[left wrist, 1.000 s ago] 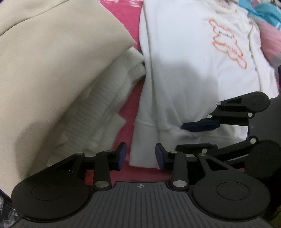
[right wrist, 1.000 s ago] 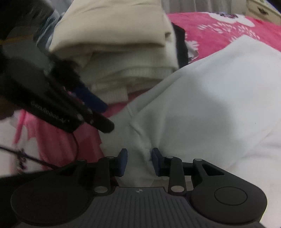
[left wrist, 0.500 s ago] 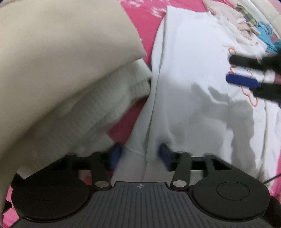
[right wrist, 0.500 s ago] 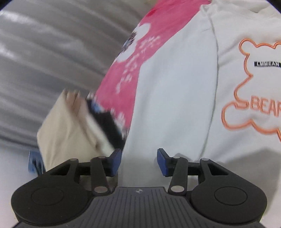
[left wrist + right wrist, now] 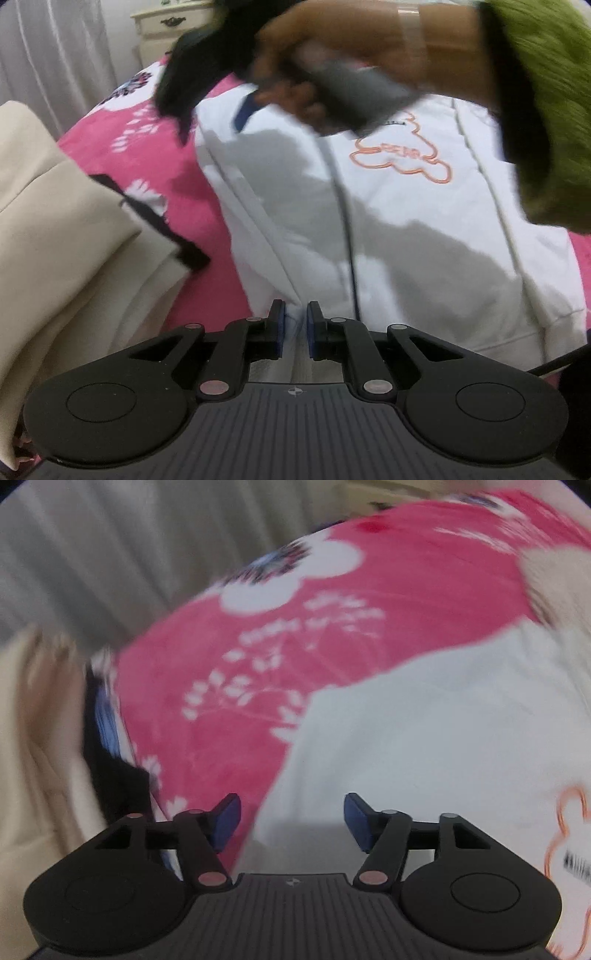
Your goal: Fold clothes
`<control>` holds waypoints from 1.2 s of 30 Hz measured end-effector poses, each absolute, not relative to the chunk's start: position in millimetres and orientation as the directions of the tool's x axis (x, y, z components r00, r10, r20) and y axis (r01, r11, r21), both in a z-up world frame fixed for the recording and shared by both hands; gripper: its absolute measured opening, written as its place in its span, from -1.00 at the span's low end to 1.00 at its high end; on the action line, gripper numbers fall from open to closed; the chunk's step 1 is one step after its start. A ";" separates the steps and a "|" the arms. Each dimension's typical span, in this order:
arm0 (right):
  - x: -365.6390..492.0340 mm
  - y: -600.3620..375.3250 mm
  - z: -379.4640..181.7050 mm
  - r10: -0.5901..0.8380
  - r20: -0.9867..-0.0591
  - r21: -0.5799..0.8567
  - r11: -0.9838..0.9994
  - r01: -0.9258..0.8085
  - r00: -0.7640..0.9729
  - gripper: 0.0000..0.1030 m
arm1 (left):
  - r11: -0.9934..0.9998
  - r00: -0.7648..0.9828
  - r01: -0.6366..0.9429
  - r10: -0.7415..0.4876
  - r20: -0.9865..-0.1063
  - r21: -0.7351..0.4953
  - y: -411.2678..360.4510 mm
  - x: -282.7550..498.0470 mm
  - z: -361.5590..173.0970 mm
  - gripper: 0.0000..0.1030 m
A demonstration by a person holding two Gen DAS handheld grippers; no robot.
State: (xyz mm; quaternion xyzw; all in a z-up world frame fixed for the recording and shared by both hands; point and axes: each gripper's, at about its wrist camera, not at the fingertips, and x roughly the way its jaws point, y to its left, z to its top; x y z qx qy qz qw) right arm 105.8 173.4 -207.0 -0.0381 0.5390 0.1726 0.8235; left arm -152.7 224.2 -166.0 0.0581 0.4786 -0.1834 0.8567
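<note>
Left wrist view shows the left gripper [image 5: 294,325] at 6 o'clock, its blue pads pinching a fold at the hem of the white sweatshirt [image 5: 406,236], which lies spread on the pink floral bedspread [image 5: 155,155] from centre toward 3 o'clock. Cream folded clothes [image 5: 55,240] sit at 9 o'clock. A hand [image 5: 332,55] with a green fuzzy sleeve [image 5: 546,92] holds the other tool at 12 o'clock, blurred. Right wrist view shows the right gripper [image 5: 291,821] spread wide above the sweatshirt's edge, gripping nothing.

White sweatshirt [image 5: 406,236], orange bear, seemingly flat
</note>
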 end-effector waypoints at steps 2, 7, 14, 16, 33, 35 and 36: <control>108.7 193.7 -219.3 0.162 -0.912 0.009 0.927 -0.375 0.377 0.24 | 0.924 0.474 0.370 -0.274 -0.837 -0.093 225.7 -153.0 -164.5 -0.80; 107.7 184.2 -215.2 0.145 -0.900 -0.015 0.932 -0.362 0.410 -0.48 | 0.920 0.472 0.365 -0.314 -0.824 -0.141 230.0 -151.7 -159.3 -0.80; 99.3 70.3 -167.6 0.361 -0.791 0.338 0.931 -0.138 0.494 -0.86 | 0.875 0.479 0.444 -0.412 -0.775 -0.191 205.5 -166.5 -136.0 -0.80; 85.5 37.6 -158.4 0.367 -0.762 0.368 0.923 -0.109 0.533 -0.86 | 0.858 0.474 0.468 -0.445 -0.760 -0.210 195.4 -171.4 -129.0 -0.80; -19.5 -203.6 -136.1 0.151 -0.647 0.382 0.913 0.146 0.747 -0.86 | 0.660 0.295 0.694 -0.624 -0.723 -0.287 39.3 -177.8 -118.5 -0.80; -27.8 -227.0 -142.9 0.142 -0.646 0.399 0.900 0.174 0.750 -0.86 | 0.640 0.268 0.712 -0.628 -0.731 -0.289 20.1 -177.7 -121.9 -0.80; -30.6 -235.8 -147.0 0.140 -0.646 0.408 0.894 0.185 0.750 -0.86 | 0.631 0.253 0.718 -0.629 -0.735 -0.293 10.5 -177.3 -124.5 -0.80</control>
